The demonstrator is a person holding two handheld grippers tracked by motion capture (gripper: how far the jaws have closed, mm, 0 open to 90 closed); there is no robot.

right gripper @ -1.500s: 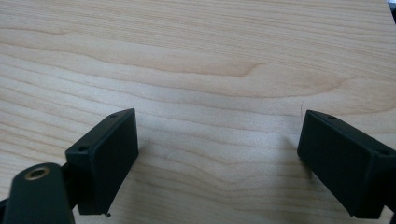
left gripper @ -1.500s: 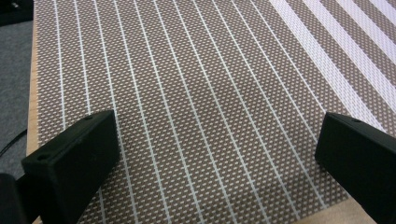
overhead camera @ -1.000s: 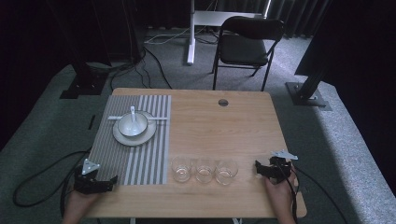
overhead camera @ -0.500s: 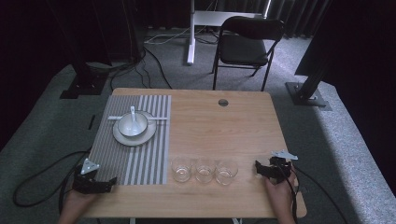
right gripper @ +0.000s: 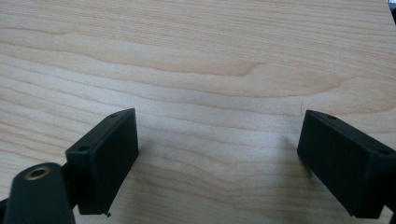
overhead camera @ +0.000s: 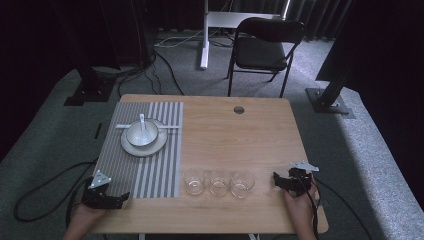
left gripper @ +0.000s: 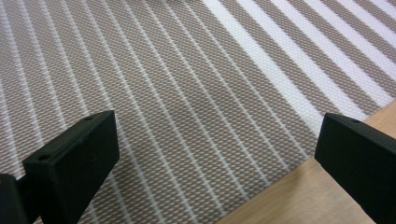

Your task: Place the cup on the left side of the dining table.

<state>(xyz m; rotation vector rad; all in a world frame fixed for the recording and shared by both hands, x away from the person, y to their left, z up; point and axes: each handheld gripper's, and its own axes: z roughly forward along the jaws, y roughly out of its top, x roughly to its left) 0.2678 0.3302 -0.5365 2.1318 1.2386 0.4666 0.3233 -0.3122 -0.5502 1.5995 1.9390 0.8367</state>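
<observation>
Starting pose: left gripper (overhead camera: pixel 121 199) and right gripper (overhead camera: pixel 276 180), both released, rest at the near edge; three glass cups (overhead camera: pixel 219 182) stand between. Next, probably reaching a cup.

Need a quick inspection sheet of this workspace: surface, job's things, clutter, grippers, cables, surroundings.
Surface: wooden table with a round hole near the far edge; striped mat covers its left part.
Job's things: three glasses in a row near the front edge, upright, close together; whether they touch, cannot tell. A bowl with a spoon sits on a plate on the mat.
Clutter: nothing seen.
Grippers: left gripper at the mat's near left corner, jaws open, holding nothing. Right gripper on bare wood right of the glasses, jaws open, holding nothing.
Cables: one trails from each gripper; more lie on the floor behind the table.
Surroundings: grey carpet, black chair, dark curtains.
</observation>
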